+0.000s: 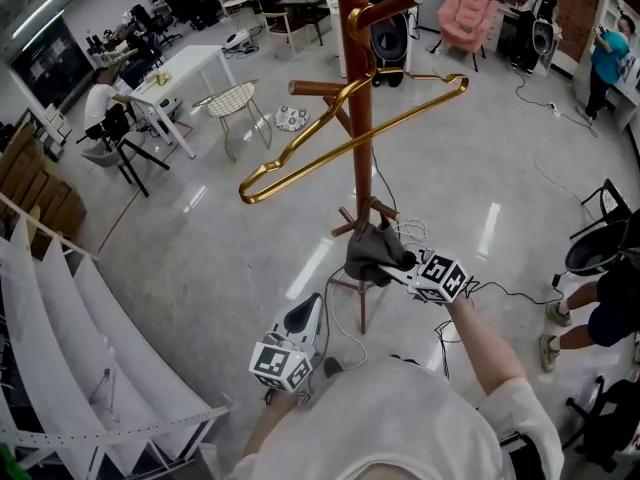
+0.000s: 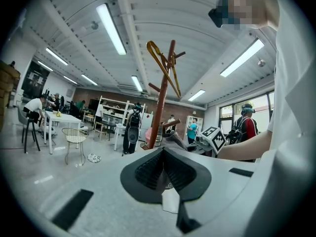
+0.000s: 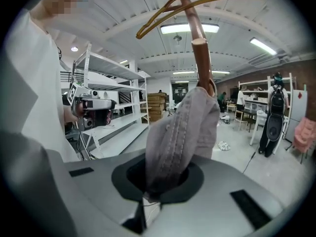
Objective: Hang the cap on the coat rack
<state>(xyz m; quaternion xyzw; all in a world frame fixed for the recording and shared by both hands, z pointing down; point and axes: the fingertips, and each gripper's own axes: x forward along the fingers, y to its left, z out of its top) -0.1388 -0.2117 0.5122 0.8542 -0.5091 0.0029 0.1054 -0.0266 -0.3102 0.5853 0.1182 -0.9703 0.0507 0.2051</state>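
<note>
**Right gripper [image 3: 150, 194] clamped on the grey stitched fabric cap [image 3: 180, 132] at the rack**

The cap runs out from between the closed jaws, and its far end touches a lower peg of the brown wooden coat rack [image 1: 360, 118] just ahead; whether it is hooked on cannot be told. The left gripper [image 2: 164, 171], jaws together and empty, is held lower on the left, apart from the cap. A gold metal clothes hanger [image 1: 345, 146] sits on the rack above both.

Ahead, the cap [image 1: 375, 253] in my right gripper [image 1: 405, 268] rests against the coat rack's [image 1: 358, 118] low peg, below a hanger [image 1: 420, 115]; my left gripper [image 1: 300, 328] sits nearer me, apart.
</note>
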